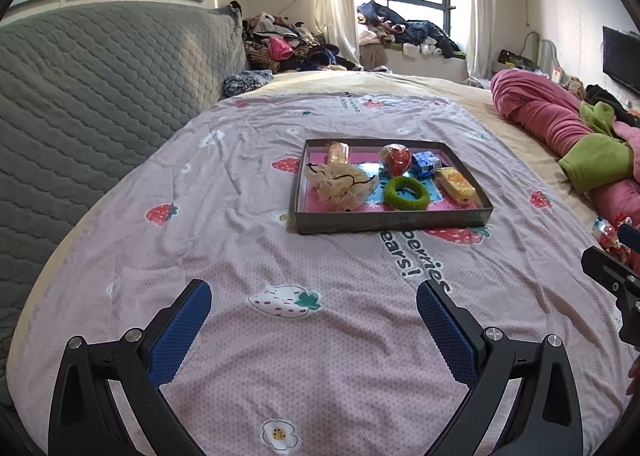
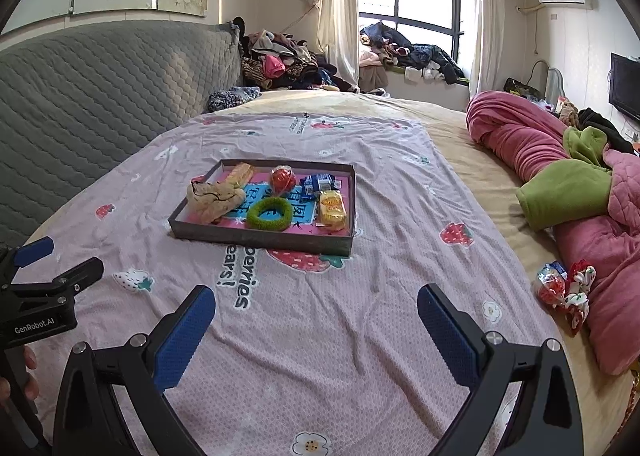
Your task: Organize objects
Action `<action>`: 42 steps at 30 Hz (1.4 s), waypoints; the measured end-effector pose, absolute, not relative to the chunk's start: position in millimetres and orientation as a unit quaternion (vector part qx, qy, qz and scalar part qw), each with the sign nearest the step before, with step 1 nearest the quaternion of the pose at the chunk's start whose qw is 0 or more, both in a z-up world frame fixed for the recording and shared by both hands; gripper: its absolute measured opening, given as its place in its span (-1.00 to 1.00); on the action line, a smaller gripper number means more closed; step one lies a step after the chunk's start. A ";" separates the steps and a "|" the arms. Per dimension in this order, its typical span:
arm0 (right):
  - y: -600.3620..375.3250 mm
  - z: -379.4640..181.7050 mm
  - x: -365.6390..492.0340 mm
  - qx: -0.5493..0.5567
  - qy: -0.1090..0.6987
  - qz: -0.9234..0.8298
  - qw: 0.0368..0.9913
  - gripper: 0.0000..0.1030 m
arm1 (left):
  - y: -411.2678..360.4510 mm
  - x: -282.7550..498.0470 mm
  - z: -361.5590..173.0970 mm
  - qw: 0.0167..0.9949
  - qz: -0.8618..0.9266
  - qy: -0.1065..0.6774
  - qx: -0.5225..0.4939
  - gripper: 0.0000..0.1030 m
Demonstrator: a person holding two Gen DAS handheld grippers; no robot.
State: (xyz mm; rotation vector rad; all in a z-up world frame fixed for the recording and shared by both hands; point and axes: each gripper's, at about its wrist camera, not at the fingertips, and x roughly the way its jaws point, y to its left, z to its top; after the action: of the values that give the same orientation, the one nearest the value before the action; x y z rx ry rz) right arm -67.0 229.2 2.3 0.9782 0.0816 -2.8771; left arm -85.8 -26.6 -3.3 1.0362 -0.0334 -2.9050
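A shallow dark tray (image 1: 394,221) (image 2: 260,236) sits on the pink strawberry sheet. It holds a cream scrunchie (image 1: 342,185) (image 2: 216,195), a green hair ring (image 1: 406,193) (image 2: 269,213), a red wrapped ball (image 1: 397,159) (image 2: 283,178), a blue packet (image 1: 426,163) (image 2: 318,184), a yellow snack pack (image 1: 456,184) (image 2: 332,209) and an orange snack pack (image 1: 338,152) (image 2: 240,173). My left gripper (image 1: 314,310) is open and empty, well short of the tray. My right gripper (image 2: 316,312) is open and empty too. A red wrapped candy (image 2: 551,283) and a red-white scrunchie (image 2: 579,294) lie off the tray at the right.
A rolled pink and green quilt (image 2: 560,175) lies along the right side of the bed. A grey quilted headboard (image 1: 100,95) rises on the left. Clothes piles (image 1: 288,43) sit beyond the bed near the window.
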 end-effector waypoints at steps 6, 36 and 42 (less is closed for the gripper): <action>231.3 -8.8 -69.0 0.327 0.030 -0.943 0.048 0.98 | -27.3 -89.2 -11.8 0.027 -0.939 -0.010 0.342 0.99; 242.9 -59.3 -72.5 0.358 0.022 -0.933 0.039 0.98 | -27.7 -101.5 -58.3 0.018 -0.928 -0.007 0.372 0.99; 244.3 -63.8 -73.2 0.362 0.021 -0.931 0.038 0.98 | -28.0 -102.6 -62.8 0.021 -0.927 -0.005 0.375 0.99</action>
State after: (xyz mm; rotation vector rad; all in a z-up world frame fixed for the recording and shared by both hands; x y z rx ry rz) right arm -73.2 244.3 -63.8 1.1089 0.0646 -2.8566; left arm -102.6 -28.0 -62.8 1.1636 -0.0155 -2.8730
